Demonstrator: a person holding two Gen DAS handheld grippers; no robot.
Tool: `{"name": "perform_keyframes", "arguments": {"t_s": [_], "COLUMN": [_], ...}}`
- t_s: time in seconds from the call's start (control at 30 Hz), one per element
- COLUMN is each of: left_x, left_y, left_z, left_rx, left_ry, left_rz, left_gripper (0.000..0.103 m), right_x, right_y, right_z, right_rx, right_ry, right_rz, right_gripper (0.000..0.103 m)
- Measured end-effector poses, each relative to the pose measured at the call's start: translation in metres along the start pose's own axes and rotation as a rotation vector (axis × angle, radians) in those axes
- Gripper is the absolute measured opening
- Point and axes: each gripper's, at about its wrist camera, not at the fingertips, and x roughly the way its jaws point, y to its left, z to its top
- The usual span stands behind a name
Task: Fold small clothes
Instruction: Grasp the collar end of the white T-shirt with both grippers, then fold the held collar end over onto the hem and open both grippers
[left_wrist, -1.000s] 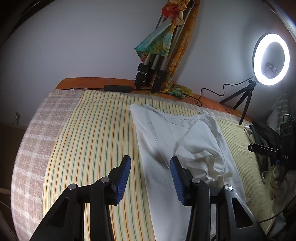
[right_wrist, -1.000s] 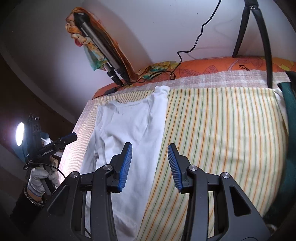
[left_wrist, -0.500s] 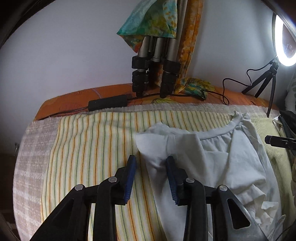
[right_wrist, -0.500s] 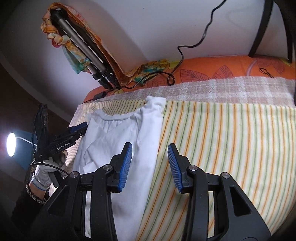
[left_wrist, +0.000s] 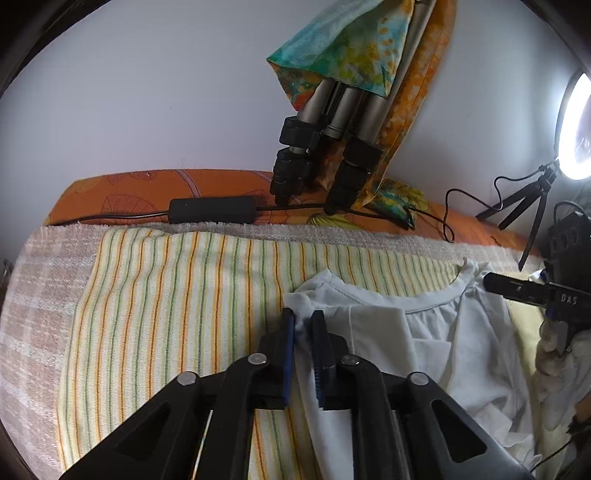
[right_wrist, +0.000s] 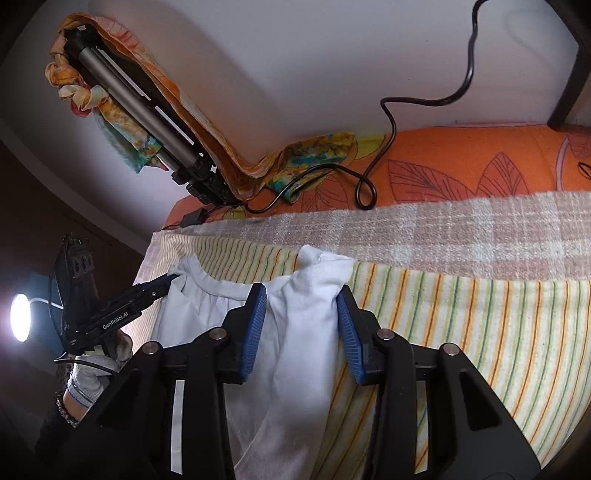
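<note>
Two grippers: both at the collar end of the white shirt.
Left gripper: fingers pinch the shirt's shoulder corner.
Right gripper: fingers spread, straddling the other shoulder.
Shirt axis: runs back from both fingertips, flat on the striped cloth.
Beyond fingertips: tripod, cable, clear of the fold.

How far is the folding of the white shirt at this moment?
Done: the shirt lies on the striped towel, with one flap already turned in. In hand: the left gripper pinches one shoulder; the right gripper is open astride the other. Left: close it and make the main folds.
</note>
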Motion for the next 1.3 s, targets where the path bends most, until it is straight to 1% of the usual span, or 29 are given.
{"name": "perform_keyframes", "arguments": {"t_s": [0.07, 0.13, 0.23, 0.33, 0.47, 0.63, 0.8, 1.03, 1.2, 1.3], "left_x": [-0.001, -0.004, -0.007, -0.018, -0.038, -0.073, -0.111, -0.162, -0.195, -0.210], "left_y": [0.000, 0.001, 0.001, -0.002, -0.012, -0.024, -0.036, -0.055, -0.068, -0.075], "left_z": [0.000, -0.001, 0.000, 0.001, -0.001, -0.008, -0.019, -0.047, -0.083, -0.111], "left_rx": [0.002, -0.012, -0.049, -0.051, -0.032, -0.012, 0.004, 0.031, 0.052, 0.074], "left_ry": [-0.004, -0.009, -0.023, -0.037, -0.060, -0.098, -0.132, -0.169, -0.171, -0.165], "left_rz": [-0.002, -0.017, -0.048, -0.069, -0.081, -0.090, -0.090, -0.089, -0.086, -0.080], "left_gripper": [0.002, 0.001, 0.001, 0.001, 0.000, 0.000, 0.000, 0.000, 0.000, 0.000], "right_x": [0.001, 0.000, -0.004, -0.015, -0.034, -0.065, -0.099, -0.140, -0.163, -0.176], "right_y": [-0.002, -0.004, -0.002, 0.006, 0.018, 0.038, 0.060, 0.090, 0.106, 0.106], "right_z": [0.000, 0.001, 0.001, 0.001, 0.002, -0.003, -0.017, -0.055, -0.092, -0.121], "right_rx": [0.015, 0.028, 0.012, -0.025, -0.045, -0.070, -0.114, -0.168, -0.224, -0.222], "right_ry": [0.001, 0.002, -0.008, -0.029, -0.051, -0.076, -0.091, -0.092, -0.078, -0.071], "right_rz": [0.009, 0.017, 0.028, 0.025, 0.052, 0.087, 0.096, 0.095, 0.071, 0.080], "right_gripper": [0.035, 0.017, 0.009, 0.006, 0.005, 0.005, 0.005, 0.005, 0.005, 0.005]}}
